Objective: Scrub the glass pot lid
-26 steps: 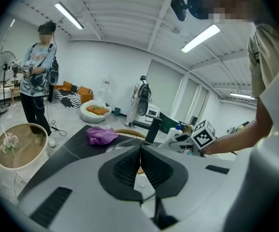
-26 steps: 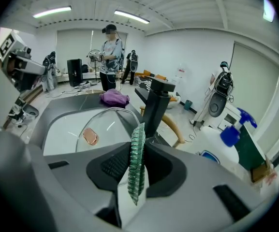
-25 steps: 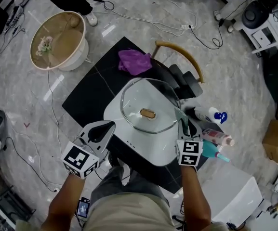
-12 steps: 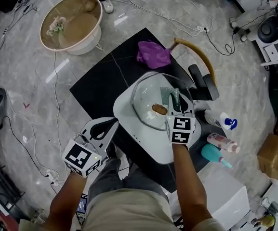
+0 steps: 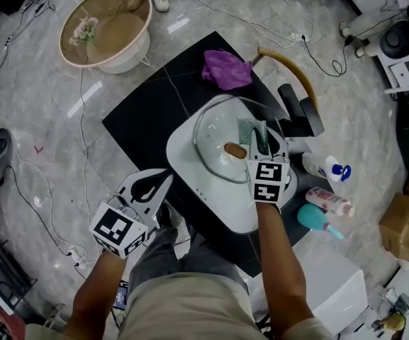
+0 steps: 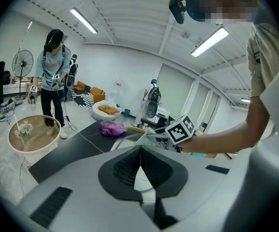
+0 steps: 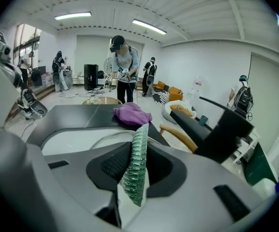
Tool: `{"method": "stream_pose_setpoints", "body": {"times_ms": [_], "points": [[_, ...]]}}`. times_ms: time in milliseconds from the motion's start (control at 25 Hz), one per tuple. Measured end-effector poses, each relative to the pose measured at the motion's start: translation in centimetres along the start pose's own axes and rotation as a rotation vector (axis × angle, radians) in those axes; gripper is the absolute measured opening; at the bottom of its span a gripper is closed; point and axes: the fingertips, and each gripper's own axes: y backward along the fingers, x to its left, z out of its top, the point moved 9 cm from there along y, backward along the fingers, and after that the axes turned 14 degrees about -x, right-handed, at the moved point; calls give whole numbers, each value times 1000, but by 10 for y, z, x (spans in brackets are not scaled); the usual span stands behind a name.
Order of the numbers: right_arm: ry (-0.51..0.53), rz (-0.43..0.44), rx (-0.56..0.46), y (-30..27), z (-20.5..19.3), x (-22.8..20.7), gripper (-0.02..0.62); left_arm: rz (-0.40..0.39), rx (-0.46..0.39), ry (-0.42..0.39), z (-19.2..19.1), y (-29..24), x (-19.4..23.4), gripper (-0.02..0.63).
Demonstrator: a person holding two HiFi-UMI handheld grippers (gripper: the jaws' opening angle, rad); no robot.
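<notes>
Dark, polished, square stone-look tabletop (image 5: 140, 129), bearing a smooth white plastic tray with rounded corners (image 5: 215, 207); on the tray lies the domed, transparent, round glass pot lid (image 5: 215, 137), knob side up, its metal rim catching light.

Left gripper (image 5: 160, 181): grey plastic, ribbed black pads pressed together with nothing between them, held off the tray's near-left edge and apart from the lid.

Right gripper (image 5: 259, 146): jaws clamped on a thin, green, coarse-woven scouring pad (image 5: 251, 132), which stands on edge at the lid's right part, just beside the oval brown wooden knob (image 5: 235, 150); contact with the glass is likely but not certain.

Progress, as judged: scrubbing appears under way; no foam or streaks show, so how much of the glass is done cannot be told; the left part of the lid probably remains.
</notes>
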Motion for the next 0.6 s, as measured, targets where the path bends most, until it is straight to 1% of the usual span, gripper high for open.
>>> {"method": "stream_pose_setpoints", "body": {"times_ms": [200,400,480,600], "points": [[-11,-85,34,50,-24,-24,92,-47,19,-21,0,-9,-13,15],[-45,-182,98,106,-63,-47,91,-99,34,-37,5,-26,-26,15],[-65,-204,116,121,-78,-53,91,-125,42,-47,2,-34,-32,15],[-68,-202,127,130,-88,-53,91,-151,54,-50,2,-45,-40,15]]}}
